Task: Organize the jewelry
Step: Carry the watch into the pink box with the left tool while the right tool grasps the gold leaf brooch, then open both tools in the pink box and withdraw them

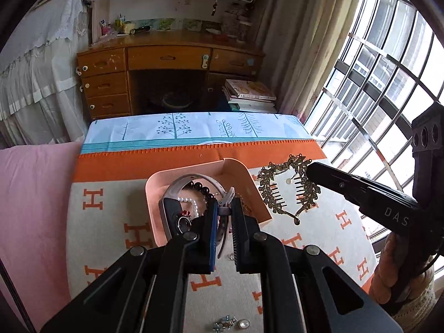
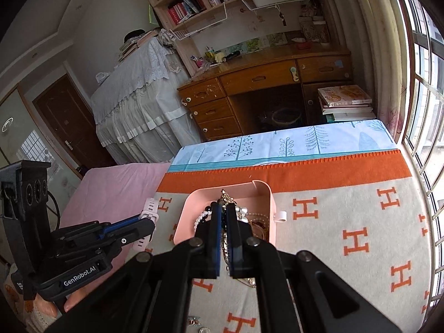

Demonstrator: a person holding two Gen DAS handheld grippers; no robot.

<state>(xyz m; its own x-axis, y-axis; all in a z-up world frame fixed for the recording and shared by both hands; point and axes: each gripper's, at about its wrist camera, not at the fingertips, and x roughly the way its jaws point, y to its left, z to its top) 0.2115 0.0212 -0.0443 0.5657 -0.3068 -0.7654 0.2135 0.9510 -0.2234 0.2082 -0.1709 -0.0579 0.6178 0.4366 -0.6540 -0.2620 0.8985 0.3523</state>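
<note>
L tool (image 1: 224, 211) clamped on watch strap (image 1: 177, 186) | R tool (image 2: 224, 219) clamped on gold hair comb (image 1: 288, 191) | both over pink tray (image 2: 191, 208)

Both grippers are black with blue pads (image 1: 213, 238) and silver screws (image 2: 196, 242); the left gripper (image 2: 144, 226) reads "GenRobot.AI", the right gripper (image 1: 312, 170) "DAS".

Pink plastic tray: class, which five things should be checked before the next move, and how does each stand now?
1. Left hand-held gripper shut on pale pink watch: ok.
2. Right hand-held gripper shut on gold filigree hair comb: ok.
3. Comb hanging over pink plastic tray: cannot tell.
4. Tray's far corner bare: ok.
5. Orange-lettered blanket free of loose pieces: not ok, blue flower brooch remains.
</note>
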